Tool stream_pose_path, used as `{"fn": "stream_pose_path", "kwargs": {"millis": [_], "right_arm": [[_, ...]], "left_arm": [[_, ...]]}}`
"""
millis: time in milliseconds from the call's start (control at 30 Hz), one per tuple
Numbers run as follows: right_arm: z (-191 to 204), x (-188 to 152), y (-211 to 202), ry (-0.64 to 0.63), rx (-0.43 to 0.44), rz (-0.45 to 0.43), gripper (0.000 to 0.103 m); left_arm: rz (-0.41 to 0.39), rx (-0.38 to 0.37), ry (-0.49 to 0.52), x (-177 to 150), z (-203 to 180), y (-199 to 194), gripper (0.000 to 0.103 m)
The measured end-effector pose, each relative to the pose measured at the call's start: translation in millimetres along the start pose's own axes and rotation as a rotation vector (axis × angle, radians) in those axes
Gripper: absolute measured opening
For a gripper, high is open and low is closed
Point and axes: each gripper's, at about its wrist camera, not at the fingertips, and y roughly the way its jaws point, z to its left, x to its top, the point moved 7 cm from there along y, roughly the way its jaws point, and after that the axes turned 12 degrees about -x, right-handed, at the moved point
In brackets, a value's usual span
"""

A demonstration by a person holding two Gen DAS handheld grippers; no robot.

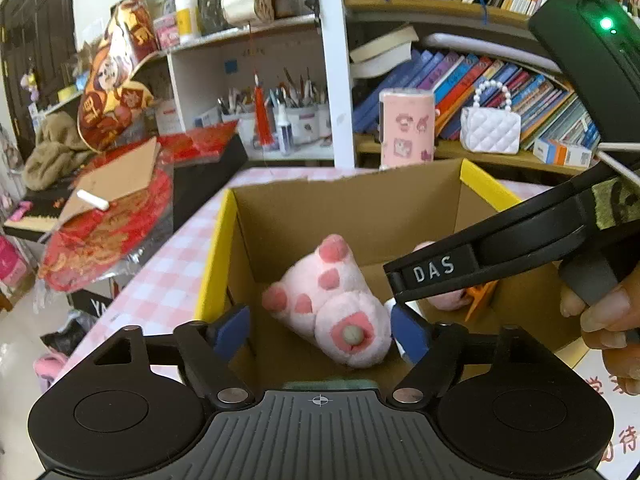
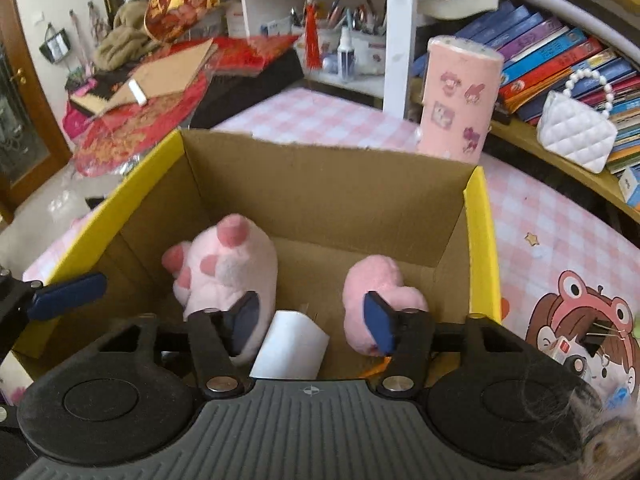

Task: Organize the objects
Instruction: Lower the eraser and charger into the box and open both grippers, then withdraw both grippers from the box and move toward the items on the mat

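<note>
An open cardboard box (image 1: 344, 208) with yellow flaps stands on the pink checked table. Inside lies a pink plush paw (image 1: 336, 304), between the blue pads of my left gripper (image 1: 320, 332); the pads stand apart from it, open. The right gripper's black finger (image 1: 436, 272) reaches into the box from the right, held by a hand (image 1: 608, 320). In the right wrist view the paw (image 2: 224, 272) lies at the box's left and a second pink plush (image 2: 380, 292) at its right. My right gripper (image 2: 311, 320) is open, with a white object (image 2: 292, 344) between its pads, not pressed.
A pink sticker-covered cylinder (image 2: 456, 92) stands behind the box (image 2: 320, 184). A white quilted handbag (image 2: 576, 136) sits on the bookshelf at right. Red decorations and cardboard (image 2: 160, 72) pile up at left. An orange item (image 1: 480, 296) lies in the box's right corner.
</note>
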Motion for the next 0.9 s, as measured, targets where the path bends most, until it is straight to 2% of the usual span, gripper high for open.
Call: {"fn": "stream_pose_path", "kwargs": {"millis": [133,200,300,500,767,900], "right_arm": [[-12,4,-18,0.095,-0.002,-0.039,0.060],[-19,5,-32,0.145,-0.021,-0.074,0.061],[-28,5,-53,0.198,-0.059,-0.134,0.061],[-39,-6,-88,0.238,-0.131,-0.217,0.061],[-37,-40,-114,0.253,-0.203,-0.218,0.061],[-24,-65,-123,0.245,-0.244,-0.190,0.061]], "left_arm": [[-0.036,0.003,0.003,7,-2,-13,0.083],[-0.058,0.007,-0.007,10,0,-20,0.087],[-0.094,0.014,-0.028,15,4,-34,0.089],[-0.131,0.023,-0.074,14,15,-54,0.089],[-0.123,0.027,-0.089,-10,17,-81,0.089],[-0.097,0.033,-0.105,-27,19,-93,0.091]]}}
